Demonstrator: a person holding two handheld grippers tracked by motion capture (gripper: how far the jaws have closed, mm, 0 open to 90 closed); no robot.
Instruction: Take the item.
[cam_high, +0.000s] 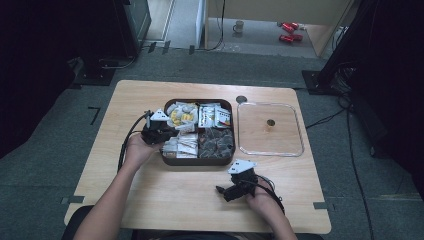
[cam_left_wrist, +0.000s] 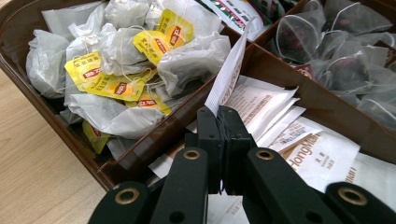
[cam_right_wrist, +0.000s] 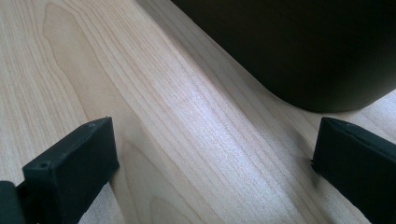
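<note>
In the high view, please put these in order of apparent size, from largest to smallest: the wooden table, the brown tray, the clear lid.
1. wooden table.
2. brown tray and clear lid look alike in size, so I do not rank them.
</note>
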